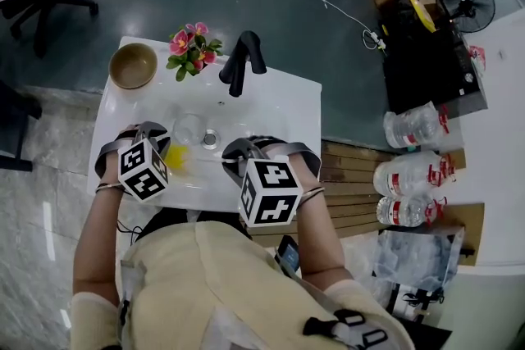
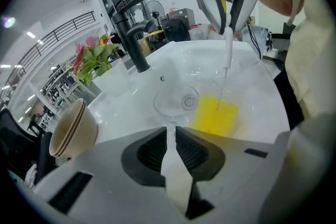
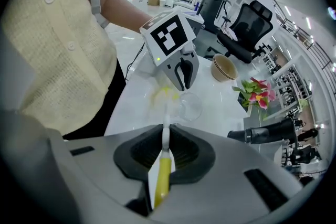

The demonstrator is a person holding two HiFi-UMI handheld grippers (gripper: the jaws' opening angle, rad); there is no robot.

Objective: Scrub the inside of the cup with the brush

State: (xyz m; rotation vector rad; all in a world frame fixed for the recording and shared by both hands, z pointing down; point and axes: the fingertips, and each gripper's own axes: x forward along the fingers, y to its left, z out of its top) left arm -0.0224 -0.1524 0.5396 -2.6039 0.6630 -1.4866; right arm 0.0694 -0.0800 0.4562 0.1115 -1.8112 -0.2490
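Observation:
A clear stemmed glass cup [image 2: 176,101] lies tipped in the white sink [image 2: 252,68], its mouth facing away from my left gripper [image 2: 171,136], which is shut on its stem. My right gripper [image 3: 165,139] is shut on the brush handle [image 3: 161,176], yellow at the grip and white further down. The brush's yellow sponge head [image 2: 215,115] rests on the basin floor just beside the cup, outside it. In the head view the cup [image 1: 189,129] lies ahead of the left gripper [image 1: 158,140], and the sponge head [image 1: 176,156] lies between it and the right gripper [image 1: 238,153].
A black faucet [image 1: 242,61] stands at the back of the sink, with pink flowers [image 1: 193,47] and a tan bowl [image 1: 133,65] to its left. The drain [image 1: 210,138] is beside the cup. Water bottles [image 1: 414,176] lie on the floor at the right.

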